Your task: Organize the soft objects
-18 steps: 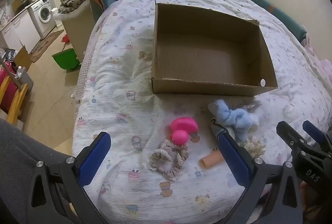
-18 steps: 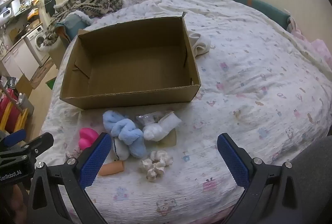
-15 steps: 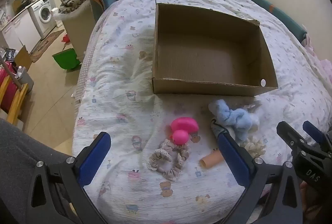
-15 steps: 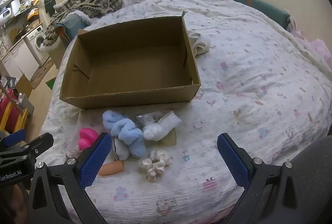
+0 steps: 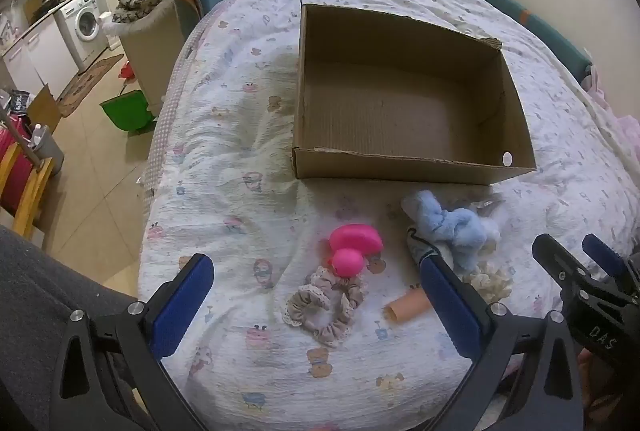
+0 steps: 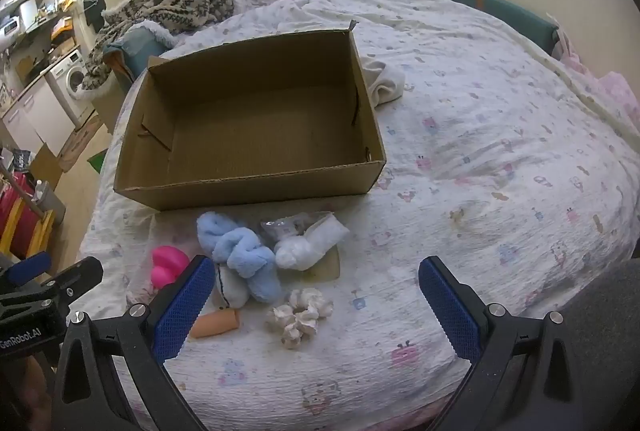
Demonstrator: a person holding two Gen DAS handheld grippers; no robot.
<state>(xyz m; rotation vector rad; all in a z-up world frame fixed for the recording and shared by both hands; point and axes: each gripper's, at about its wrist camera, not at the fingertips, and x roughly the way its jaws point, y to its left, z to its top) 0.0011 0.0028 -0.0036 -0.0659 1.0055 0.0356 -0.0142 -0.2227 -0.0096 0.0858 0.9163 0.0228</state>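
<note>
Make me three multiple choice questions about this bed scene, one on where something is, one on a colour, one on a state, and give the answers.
1. Where does the pink toy lie?
A. Inside the cardboard box
B. On the bedspread in front of the box
C. On the floor

2. What colour is the fluffy knotted cloth beside the white sock?
A. Light blue
B. Green
C. Red

3. What state is the cardboard box in?
A. Closed with a lid
B. Open and full of toys
C. Open with nothing inside

Answers:
1 B, the toy rests on the bedspread on the near side of the box's front wall.
2 A, its pile is pale blue in both wrist views.
3 C, the bare cardboard floor shows, while the left gripper and right gripper stand open and hold nothing.
</note>
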